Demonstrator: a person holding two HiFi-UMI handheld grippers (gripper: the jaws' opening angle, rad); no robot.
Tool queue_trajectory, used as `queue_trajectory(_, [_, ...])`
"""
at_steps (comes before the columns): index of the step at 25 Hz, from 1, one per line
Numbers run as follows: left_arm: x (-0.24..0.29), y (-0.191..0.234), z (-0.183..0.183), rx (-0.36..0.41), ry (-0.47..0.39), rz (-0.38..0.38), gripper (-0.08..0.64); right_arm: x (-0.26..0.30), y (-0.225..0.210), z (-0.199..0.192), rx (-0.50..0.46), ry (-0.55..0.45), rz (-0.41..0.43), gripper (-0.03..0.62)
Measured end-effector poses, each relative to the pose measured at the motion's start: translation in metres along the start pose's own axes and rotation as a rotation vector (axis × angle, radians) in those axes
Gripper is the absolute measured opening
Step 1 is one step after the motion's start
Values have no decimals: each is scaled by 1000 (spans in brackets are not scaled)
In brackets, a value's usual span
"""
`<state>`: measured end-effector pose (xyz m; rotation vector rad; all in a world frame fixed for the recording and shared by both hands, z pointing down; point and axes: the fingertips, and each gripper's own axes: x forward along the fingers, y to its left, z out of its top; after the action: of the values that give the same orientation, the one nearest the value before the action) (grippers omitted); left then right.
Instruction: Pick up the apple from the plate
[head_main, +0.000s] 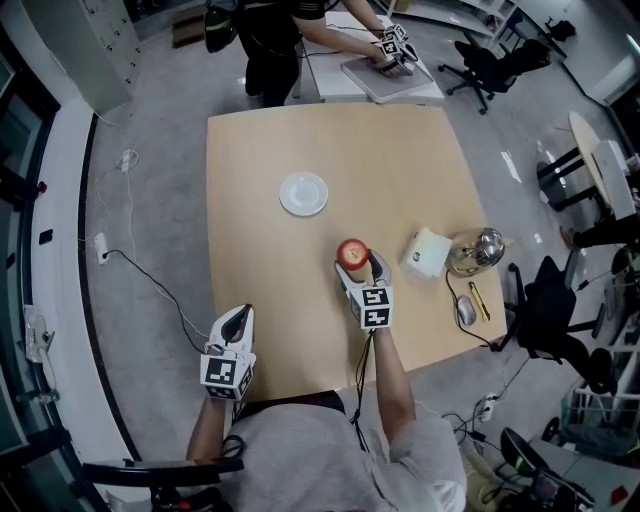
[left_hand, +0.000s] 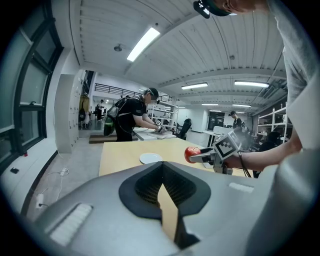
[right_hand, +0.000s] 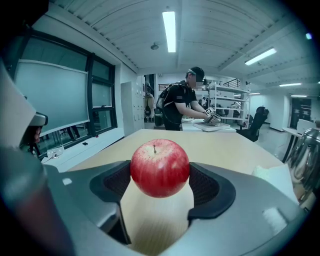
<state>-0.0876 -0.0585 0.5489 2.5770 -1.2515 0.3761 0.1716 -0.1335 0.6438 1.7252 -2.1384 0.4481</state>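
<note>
R gripper (head_main: 362, 268) sits just right of ctr in the head view, clenched on the apple (head_main: 352, 253). In the right gripper view the apple (right_hand: 160, 168) fills the middle of the frame, stem up. It is pinched at its sides by both dark pads of the R gripper (right_hand: 160, 186), near their tips, w/ tabletop showing beneath it. Left gripper view has the same apple (left_hand: 191, 154) right of ctr, held out in front of the R gripper (left_hand: 200, 156) and above the table surface.

Plate (head_main: 303, 193) is white and round, upper-middle of the table (head_main: 260, 150), well apart from the apple and up-left of it. Its whole white face shows. It is also seen small, mid-frame, in the left gripper view (left_hand: 150, 158).

L gripper (head_main: 238, 318) is at lower left of the head view, by the near table edge, well away from apple and plate. Its jaws are closed tip to tip w/ nothing between them; only a thin wedge of table shows behind the tips (left_hand: 162, 186).

At right of the table:
- white box-like item (head_main: 428, 252)
- shiny glass vessel (head_main: 476, 250) beside it, contents can't tell
- mouse (head_main: 466, 311)
- yellow pen (head_main: 479, 300)

At top of the head view a second person (head_main: 275, 30) works at another table.
</note>
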Motion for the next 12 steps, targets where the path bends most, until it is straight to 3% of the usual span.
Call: queue_trajectory(12, [8, -17, -10, 19, 24, -57, 20, -23, -16, -27, 66, -3, -64, 370])
